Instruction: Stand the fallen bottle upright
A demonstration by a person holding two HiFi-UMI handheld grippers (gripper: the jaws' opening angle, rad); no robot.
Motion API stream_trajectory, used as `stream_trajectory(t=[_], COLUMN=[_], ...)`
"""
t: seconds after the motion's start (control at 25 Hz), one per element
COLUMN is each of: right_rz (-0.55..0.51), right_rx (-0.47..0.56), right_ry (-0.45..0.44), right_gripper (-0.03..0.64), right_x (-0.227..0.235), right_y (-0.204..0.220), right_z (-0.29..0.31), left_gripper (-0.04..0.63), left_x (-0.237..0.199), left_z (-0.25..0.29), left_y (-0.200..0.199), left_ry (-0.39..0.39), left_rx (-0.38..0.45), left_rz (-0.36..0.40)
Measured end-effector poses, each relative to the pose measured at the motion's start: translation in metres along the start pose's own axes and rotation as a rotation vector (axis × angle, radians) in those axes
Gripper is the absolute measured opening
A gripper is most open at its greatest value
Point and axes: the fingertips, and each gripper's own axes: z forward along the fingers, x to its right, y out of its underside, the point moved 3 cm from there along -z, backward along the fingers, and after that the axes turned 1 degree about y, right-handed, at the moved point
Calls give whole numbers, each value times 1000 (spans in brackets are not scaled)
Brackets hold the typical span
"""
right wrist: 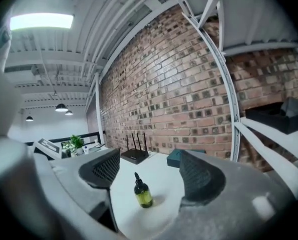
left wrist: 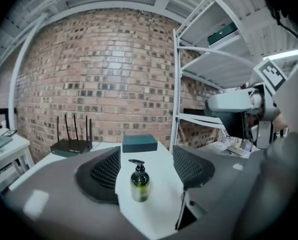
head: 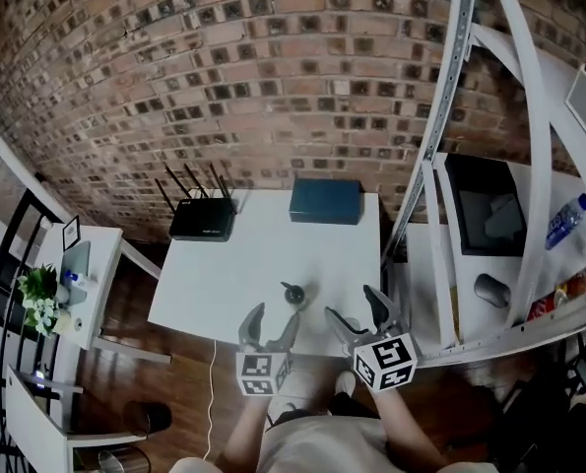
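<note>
The left gripper (head: 273,321) is holding its fingers (left wrist: 106,171) wide apart, gripping nothing. In the left gripper view the bottle (left wrist: 139,181) is showing in the gap between them, but farther out on the table (left wrist: 154,209), with bare tabletop on either side of it and neither finger touching it. The right gripper (head: 354,308) is also keeping its fingers (right wrist: 204,176) open and empty. In its view the bottle (right wrist: 142,191) is again sitting ahead of the gap, clear of both fingers.

The bottle (head: 294,294) is standing upright on the white table (head: 243,264), near the front edge, with its dark pump top up and its greenish body below. In the head view it is sitting just beyond the fingertips of the left gripper and a little to the left of the right gripper.

Both grippers are pointing forward toward the brick wall (head: 253,77), tipped slightly downward. They are hovering side by side over the table's front edge, their marker cubes facing up toward the head camera. The person's forearms are reaching in from the bottom of the head view.

A black router (head: 202,220) and a dark teal box (head: 325,201) are lying at the far edge of the table, against the wall.
</note>
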Motion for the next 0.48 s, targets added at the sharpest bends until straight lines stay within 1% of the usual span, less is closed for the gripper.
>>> stream_trajectory(t=[0.12, 0.2, 0.36, 0.4, 0.44, 0.48], right_rz=[-3, 4, 4, -8, -21, -27], right_rx=[44, 74, 95, 89, 81, 71], right_ry=[52, 95, 163, 170, 178, 188], right_gripper=[360, 360, 360, 342, 302, 286], right_x=[-11, -21, -58, -73, -88, -101], right_y=[-8, -8, 8, 15, 22, 29], right_z=[-23, -44, -83, -92, -100, -107], left_gripper=[331, 327, 323, 316, 302, 298], left_x=[6, 13, 17, 15, 12, 9], left_z=[-33, -56, -106, -120, -133, -145], left_y=[-31, -46, -54, -51, -46, -39], left_ry=[9, 19, 18, 8, 1, -2], left_rx=[83, 127, 155, 158, 154, 144], left_rz=[21, 31, 43, 43, 46, 48])
